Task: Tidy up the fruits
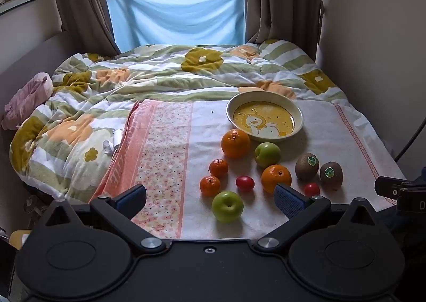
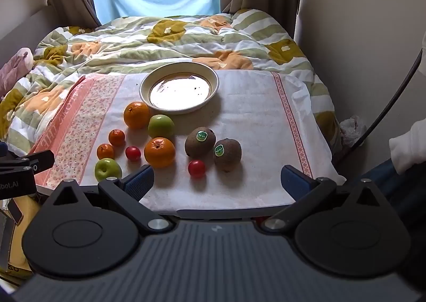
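From the right side the plate (image 2: 179,88) is washed out by glare, so its printed picture cannot be read there; from the left its yellow cartoon shows plainly. The blue pad of the left claw (image 1: 210,198) cuts off the near edge of one orange (image 1: 276,177). A white sleeve (image 2: 407,151) pokes in at the right edge, the rest of the person out of sight.

Both claws tilt down toward the bed, jaws spread wide with nothing between them; the right claw (image 2: 217,181) hangs over the near edge of the towel (image 2: 250,126).

The fruit lies loose on the towel in front of the plate: two oranges, two green apples, two tangerines, two kiwis (image 2: 200,142) touching each other, and two small red tomatoes.
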`<state>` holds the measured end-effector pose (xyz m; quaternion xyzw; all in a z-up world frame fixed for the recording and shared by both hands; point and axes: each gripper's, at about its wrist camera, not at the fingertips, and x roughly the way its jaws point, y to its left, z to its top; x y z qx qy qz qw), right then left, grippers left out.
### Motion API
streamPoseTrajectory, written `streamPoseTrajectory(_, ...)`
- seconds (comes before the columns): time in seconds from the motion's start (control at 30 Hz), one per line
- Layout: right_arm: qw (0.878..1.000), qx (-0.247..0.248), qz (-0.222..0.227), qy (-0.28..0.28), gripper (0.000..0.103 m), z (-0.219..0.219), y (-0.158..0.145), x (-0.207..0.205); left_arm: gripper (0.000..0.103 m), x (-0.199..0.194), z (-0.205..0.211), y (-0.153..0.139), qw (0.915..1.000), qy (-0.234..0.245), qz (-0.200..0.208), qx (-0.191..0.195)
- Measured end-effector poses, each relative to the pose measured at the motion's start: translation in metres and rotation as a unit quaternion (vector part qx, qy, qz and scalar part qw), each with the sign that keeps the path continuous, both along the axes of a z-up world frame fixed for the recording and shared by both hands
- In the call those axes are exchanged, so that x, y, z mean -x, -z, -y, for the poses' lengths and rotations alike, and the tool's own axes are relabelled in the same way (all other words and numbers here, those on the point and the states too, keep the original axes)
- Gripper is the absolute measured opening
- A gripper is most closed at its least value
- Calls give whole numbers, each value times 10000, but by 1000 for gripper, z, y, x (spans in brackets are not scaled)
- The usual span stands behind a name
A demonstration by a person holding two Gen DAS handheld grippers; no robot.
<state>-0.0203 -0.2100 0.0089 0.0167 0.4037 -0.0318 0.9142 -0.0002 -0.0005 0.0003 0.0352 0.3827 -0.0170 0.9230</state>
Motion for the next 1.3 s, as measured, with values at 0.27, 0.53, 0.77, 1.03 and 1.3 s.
streamPoseTrajectory(0.27, 10000, -6, -34, 2, 103, 1, 0, -3, 103, 2, -3, -5, 9997, 84, 73, 227)
streamPoseTrajectory(0.53, 10000, -29, -39, -24, 103, -2, 2, -4, 103, -10, 6, -3, 9999, 79, 31, 93)
streamPoseTrajectory(0.77, 10000, -47, -43, -31, 103, 3, 2, -10, 103, -4, 4, -4, 9996, 111, 149, 213)
streamPoseTrajectory(1.03, 10000, -50, -49, -33, 103, -1, 1, -15, 103, -6, 7, -2, 9998, 38, 97, 168)
streamPoseTrajectory(1.3, 9999, -72, -55, -60, 103, 0, 5, -12, 103, -8, 9, -2, 9999, 51, 71, 127)
